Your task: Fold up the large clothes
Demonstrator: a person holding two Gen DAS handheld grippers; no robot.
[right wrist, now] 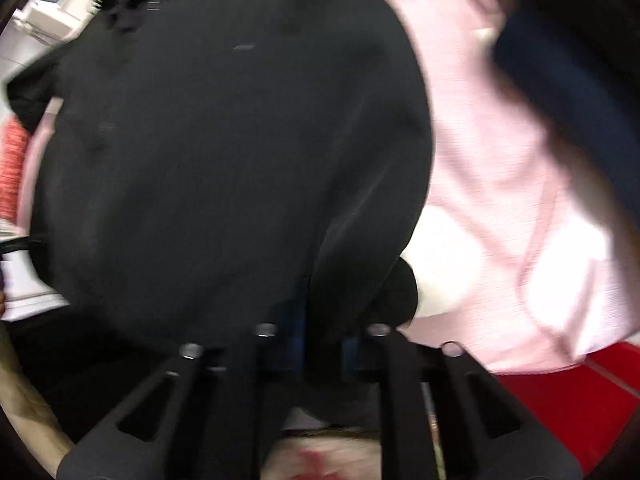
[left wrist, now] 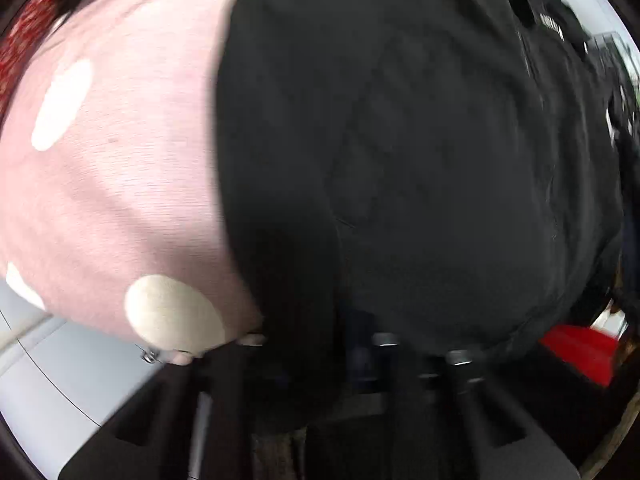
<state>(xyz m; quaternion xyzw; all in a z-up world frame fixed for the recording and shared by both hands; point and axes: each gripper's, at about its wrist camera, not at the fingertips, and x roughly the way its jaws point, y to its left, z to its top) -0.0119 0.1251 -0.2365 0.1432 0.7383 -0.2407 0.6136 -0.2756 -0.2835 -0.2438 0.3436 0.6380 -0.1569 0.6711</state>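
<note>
A large black garment (left wrist: 420, 152) lies spread over a pink cover with white dots (left wrist: 120, 168). In the left wrist view it fills the middle and right, and its left edge falls straight down between the fingers of my left gripper (left wrist: 320, 344), which is shut on that fold. In the right wrist view the same black garment (right wrist: 224, 152) fills the left and middle, with the pink cover (right wrist: 500, 184) to its right. A fold of black cloth runs down into my right gripper (right wrist: 320, 332), which is shut on it. Both views are motion-blurred, and the cloth hides the pads.
A pale grey surface (left wrist: 60, 368) shows below the pink cover at lower left, and a red patterned cloth (left wrist: 24, 40) at upper left. A red object (right wrist: 580, 392) lies at lower right, white furniture (right wrist: 60, 4) at upper left, and a dark blue thing (right wrist: 568, 80) at upper right.
</note>
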